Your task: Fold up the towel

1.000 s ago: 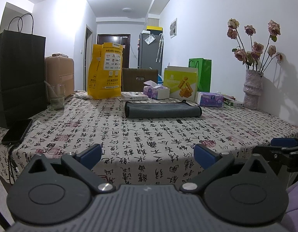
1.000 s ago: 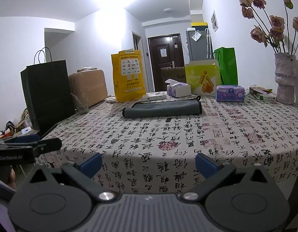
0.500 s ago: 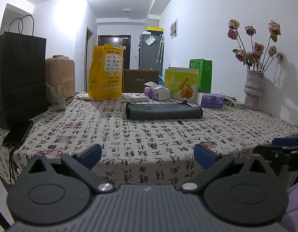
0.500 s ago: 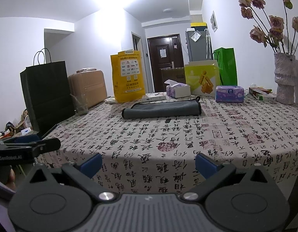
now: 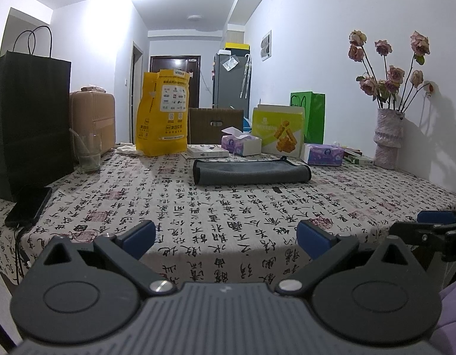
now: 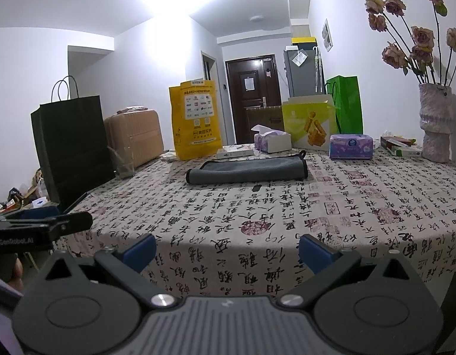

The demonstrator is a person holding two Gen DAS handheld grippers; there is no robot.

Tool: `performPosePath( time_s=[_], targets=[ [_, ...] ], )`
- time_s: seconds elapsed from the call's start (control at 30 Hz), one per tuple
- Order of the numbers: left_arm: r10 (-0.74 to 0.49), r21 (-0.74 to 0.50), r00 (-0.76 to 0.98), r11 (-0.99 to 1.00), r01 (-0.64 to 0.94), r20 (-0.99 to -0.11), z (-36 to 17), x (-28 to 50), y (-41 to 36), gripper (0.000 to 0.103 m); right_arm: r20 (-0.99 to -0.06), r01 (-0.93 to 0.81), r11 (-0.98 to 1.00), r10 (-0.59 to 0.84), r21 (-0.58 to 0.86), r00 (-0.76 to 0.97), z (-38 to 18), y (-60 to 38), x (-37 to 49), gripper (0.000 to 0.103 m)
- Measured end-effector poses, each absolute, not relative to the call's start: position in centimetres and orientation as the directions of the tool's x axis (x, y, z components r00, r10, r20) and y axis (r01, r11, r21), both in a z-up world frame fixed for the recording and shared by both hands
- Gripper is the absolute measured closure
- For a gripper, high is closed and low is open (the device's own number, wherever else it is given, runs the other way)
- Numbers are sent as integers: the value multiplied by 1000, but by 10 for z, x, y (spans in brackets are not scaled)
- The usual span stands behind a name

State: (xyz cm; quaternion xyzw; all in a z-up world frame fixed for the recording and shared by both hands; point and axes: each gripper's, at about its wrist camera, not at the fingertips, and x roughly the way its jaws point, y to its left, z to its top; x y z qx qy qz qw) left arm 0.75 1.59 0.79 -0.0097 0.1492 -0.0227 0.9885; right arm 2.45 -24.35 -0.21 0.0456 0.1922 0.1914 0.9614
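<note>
A dark grey towel (image 5: 251, 172) lies folded into a long flat strip in the middle of the table, with a small loop at its far right corner. It also shows in the right wrist view (image 6: 248, 171). My left gripper (image 5: 226, 239) is open and empty, held low at the table's near edge, well short of the towel. My right gripper (image 6: 226, 250) is open and empty too, at the near edge. Each gripper shows at the side of the other's view.
The table wears a cloth printed with black characters (image 5: 228, 207). A black paper bag (image 5: 26, 124), a phone (image 5: 28, 205) and a glass (image 5: 87, 153) stand left. A yellow bag (image 5: 162, 118), tissue boxes (image 5: 241, 145) and a flower vase (image 5: 389, 139) line the back and right.
Both grippers have dropped slightly and drawn back a little from the table. The towel has not moved. Both stay open.
</note>
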Motion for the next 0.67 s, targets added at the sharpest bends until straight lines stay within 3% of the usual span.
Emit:
performPosePath(
  time_s=[0.67],
  targets=[
    [-83,-49,953,996,71,-290,9,9,17,0,-355,-350,922,387,166,851,-3,-243,25,0]
  ],
)
